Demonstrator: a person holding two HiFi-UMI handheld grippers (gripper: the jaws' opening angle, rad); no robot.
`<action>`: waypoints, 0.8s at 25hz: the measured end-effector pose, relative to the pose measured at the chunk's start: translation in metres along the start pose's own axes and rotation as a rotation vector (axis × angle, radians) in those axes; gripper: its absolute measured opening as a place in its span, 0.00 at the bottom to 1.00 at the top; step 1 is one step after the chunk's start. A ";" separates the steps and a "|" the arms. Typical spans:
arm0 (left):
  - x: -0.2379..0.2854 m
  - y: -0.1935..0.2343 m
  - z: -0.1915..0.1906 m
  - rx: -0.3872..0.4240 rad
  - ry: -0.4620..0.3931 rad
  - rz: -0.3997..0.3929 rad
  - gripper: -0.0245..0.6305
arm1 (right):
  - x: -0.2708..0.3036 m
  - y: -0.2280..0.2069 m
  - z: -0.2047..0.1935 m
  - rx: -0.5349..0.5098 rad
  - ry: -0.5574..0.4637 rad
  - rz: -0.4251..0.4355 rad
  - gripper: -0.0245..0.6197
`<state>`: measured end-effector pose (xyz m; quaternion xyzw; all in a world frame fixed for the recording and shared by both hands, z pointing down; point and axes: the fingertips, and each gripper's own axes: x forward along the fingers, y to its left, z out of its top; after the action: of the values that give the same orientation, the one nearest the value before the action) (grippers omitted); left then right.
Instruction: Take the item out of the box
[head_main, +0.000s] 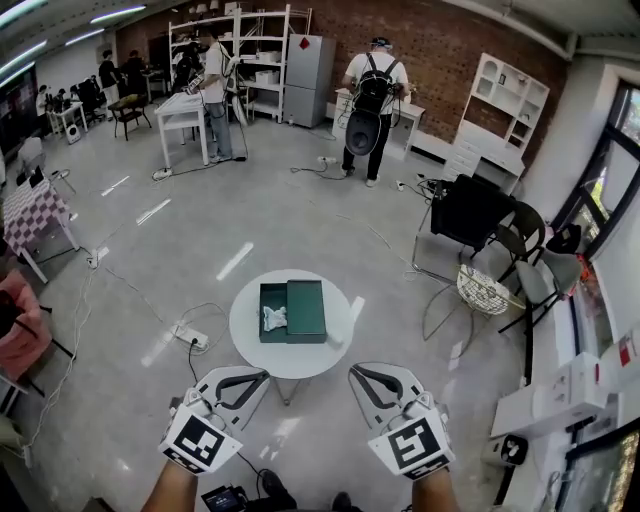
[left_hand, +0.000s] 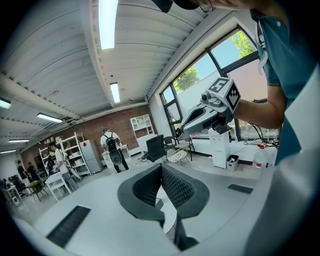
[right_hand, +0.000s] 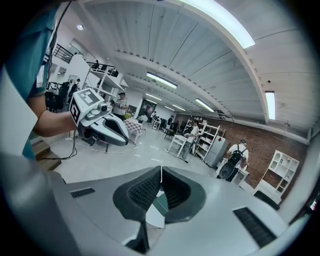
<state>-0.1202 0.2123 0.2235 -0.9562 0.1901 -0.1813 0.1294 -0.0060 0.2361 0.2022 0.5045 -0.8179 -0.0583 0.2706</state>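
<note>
A dark green box (head_main: 272, 312) lies open on the round white table (head_main: 290, 360), and a crumpled white item (head_main: 274, 319) rests inside it. The green lid (head_main: 306, 310) lies flat against the box's right side. My left gripper (head_main: 260, 377) hovers short of the table's near edge, jaws shut and empty. My right gripper (head_main: 357, 374) hangs beside it, also shut and empty. In the left gripper view the pads (left_hand: 172, 187) meet. In the right gripper view the pads (right_hand: 142, 192) touch, and a corner of the green box (right_hand: 161, 202) shows below them.
A power strip (head_main: 190, 337) and cables lie on the floor left of the table. A wire chair (head_main: 482, 290) and black chairs (head_main: 470, 212) stand to the right. People work at white tables (head_main: 182, 110) far back. White boxes (head_main: 560, 395) sit at the right.
</note>
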 end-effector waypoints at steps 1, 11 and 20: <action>-0.004 0.007 -0.004 0.001 -0.003 -0.004 0.07 | 0.007 0.003 0.005 0.003 0.002 -0.005 0.10; -0.025 0.063 -0.044 -0.025 0.003 0.022 0.07 | 0.074 0.010 0.034 -0.026 -0.005 0.014 0.10; -0.029 0.116 -0.065 -0.080 0.078 0.152 0.07 | 0.149 -0.011 0.063 -0.051 -0.067 0.147 0.10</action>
<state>-0.2078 0.1089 0.2363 -0.9356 0.2741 -0.2002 0.0969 -0.0799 0.0921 0.2021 0.4338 -0.8594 -0.0761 0.2595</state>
